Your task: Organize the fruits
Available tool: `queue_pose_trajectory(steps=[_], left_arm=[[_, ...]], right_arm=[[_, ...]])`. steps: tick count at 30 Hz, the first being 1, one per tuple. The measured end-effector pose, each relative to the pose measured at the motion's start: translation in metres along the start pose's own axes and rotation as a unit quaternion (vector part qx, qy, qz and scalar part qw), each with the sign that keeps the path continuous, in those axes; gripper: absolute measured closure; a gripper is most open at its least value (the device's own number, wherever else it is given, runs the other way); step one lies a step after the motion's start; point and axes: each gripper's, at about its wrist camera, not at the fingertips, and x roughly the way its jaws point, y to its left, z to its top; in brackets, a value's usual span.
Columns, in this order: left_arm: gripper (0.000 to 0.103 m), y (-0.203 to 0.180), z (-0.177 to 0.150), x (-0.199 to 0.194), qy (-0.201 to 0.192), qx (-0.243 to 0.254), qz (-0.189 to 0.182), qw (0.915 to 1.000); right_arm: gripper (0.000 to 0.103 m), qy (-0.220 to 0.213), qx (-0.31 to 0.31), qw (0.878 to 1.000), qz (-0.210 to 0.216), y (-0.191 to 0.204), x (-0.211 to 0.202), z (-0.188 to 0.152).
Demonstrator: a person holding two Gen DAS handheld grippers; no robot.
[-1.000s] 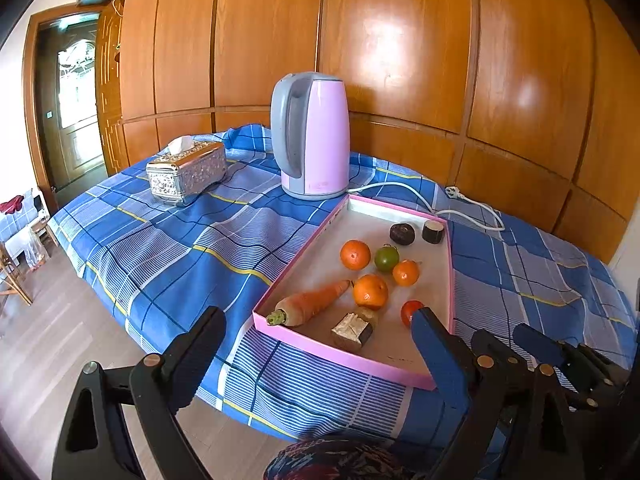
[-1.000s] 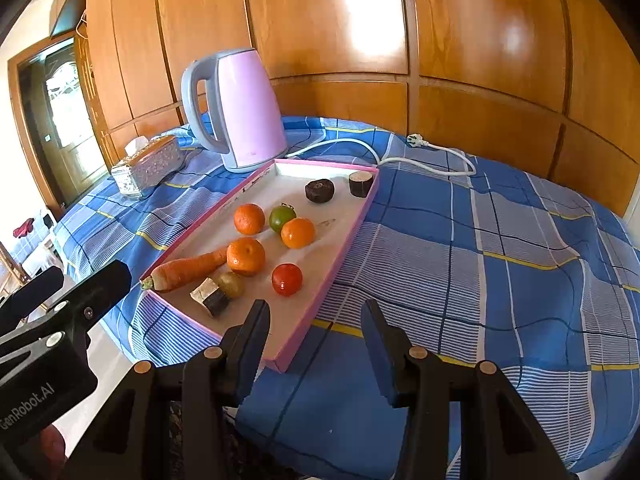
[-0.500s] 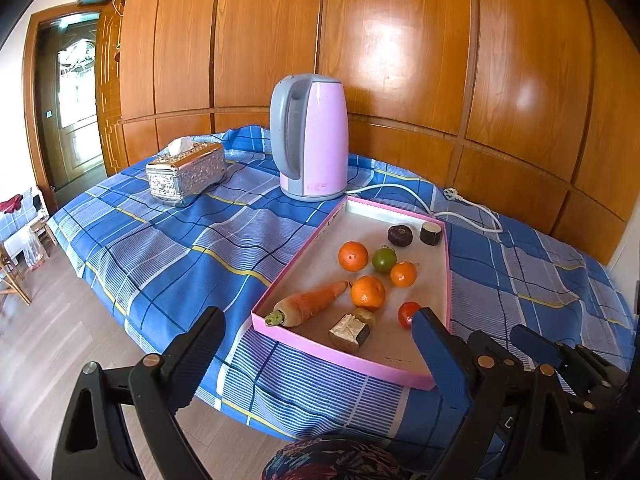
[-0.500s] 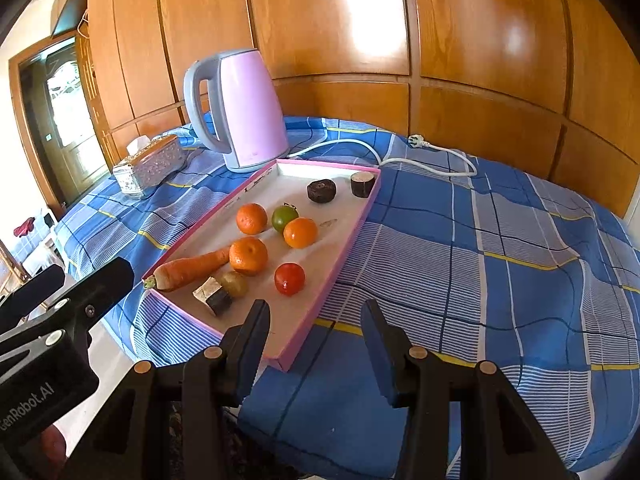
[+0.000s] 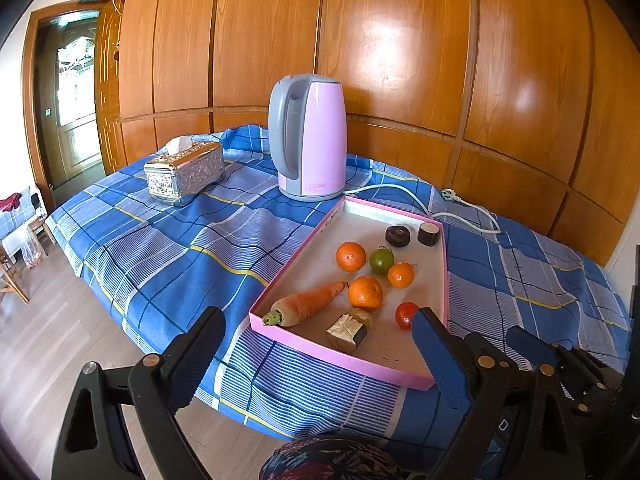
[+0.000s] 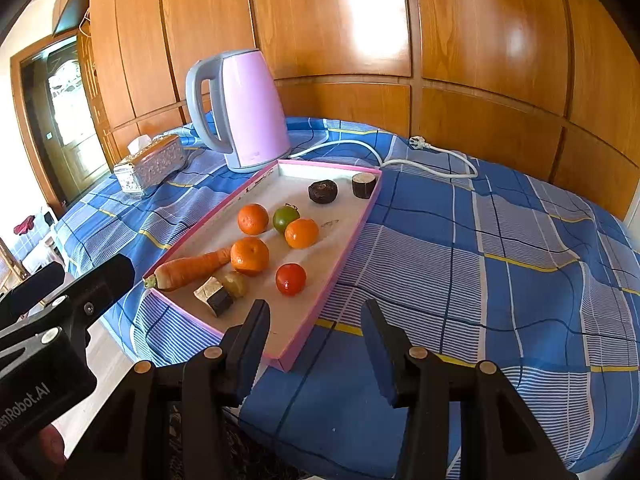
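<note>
A pink-rimmed tray [image 5: 340, 357] [image 6: 352, 240] lies on the blue checked tablecloth. It holds three oranges [image 5: 365, 292] [image 6: 249, 255], a green fruit [image 5: 381, 261] [image 6: 285, 218], a red tomato [image 5: 406, 315] [image 6: 291, 279], a carrot [image 5: 306, 304] [image 6: 192, 270], a dark round fruit [image 5: 398, 236] [image 6: 323, 191] and some cut pieces [image 5: 347, 332] [image 6: 214, 296]. My left gripper [image 5: 316, 360] hangs before the tray's near end, open wide and empty. My right gripper [image 6: 316, 344] hovers over the tray's near right corner, partly open with nothing between its fingers.
A pink kettle [image 5: 308, 140] [image 6: 244, 112] stands behind the tray, its white cord [image 5: 460, 208] [image 6: 420, 152] trailing right. A silver tissue box [image 5: 184, 170] [image 6: 152, 164] sits at the back left. Wood panelling backs the table. The table edge drops to floor on the left.
</note>
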Motion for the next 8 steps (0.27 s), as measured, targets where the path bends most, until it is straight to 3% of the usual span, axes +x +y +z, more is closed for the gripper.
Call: queue_pose_trajectory(steps=[8], left_arm=[[0.008, 0.0000, 0.0007, -0.0022, -0.014, 0.004, 0.002, 0.9999]], right_arm=[[0.055, 0.002, 0.002, 1.000, 0.002, -0.0011, 0.0018, -0.0017]])
